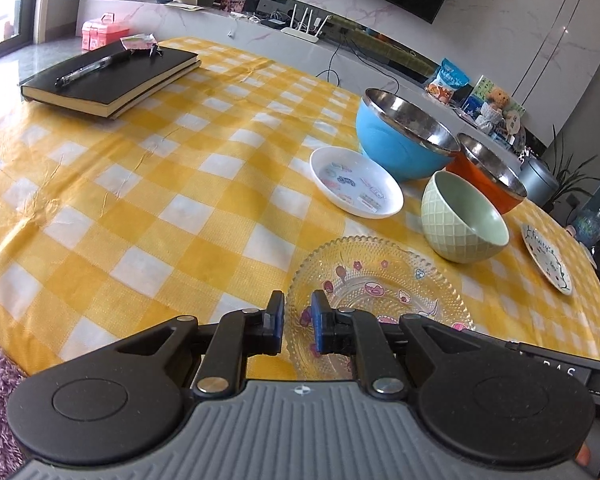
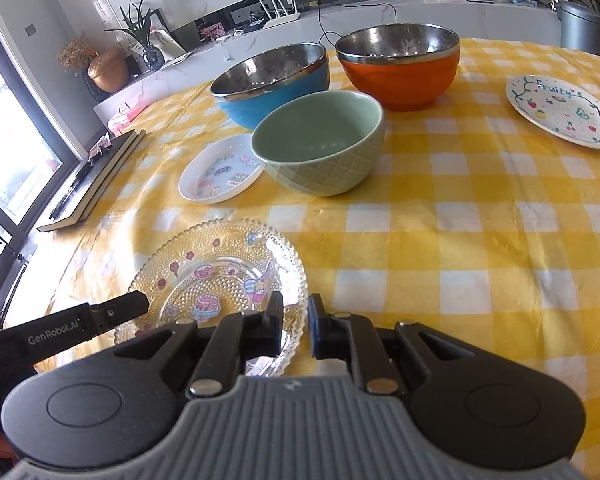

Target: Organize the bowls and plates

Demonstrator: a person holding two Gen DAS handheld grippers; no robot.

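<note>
Glass plate (image 1: 380, 300) with cartoon stickers sits at the near edge of the table (image 1: 140, 200), just ahead of both pairs of tongs. The left tongs (image 1: 298, 322) hang over its left rim, and from the left wrist view the plate spreads ahead and to the right of their tips. The right tongs (image 2: 296, 326) hang over its right rim, so from the right wrist view the plate lies ahead and to the left. The plate is round, with no long axis to line up on, and both hands seem about equally near.

Both pairs of tongs are drawn nearly together, a narrow gap between the pads and nothing pinched; neither grips the rim, though whether a pad brushes the glass cannot be told. Each hand tilts down toward the table.

Further back stand a green bowl (image 2: 320, 144), a blue bowl (image 2: 272, 84) and an orange bowl (image 2: 400, 68), with a small white plate (image 2: 220, 170) beside the green bowl and a fruit plate (image 2: 564, 112) well apart at right.

A pinch on the rim from either side looks like the likely next move.
</note>
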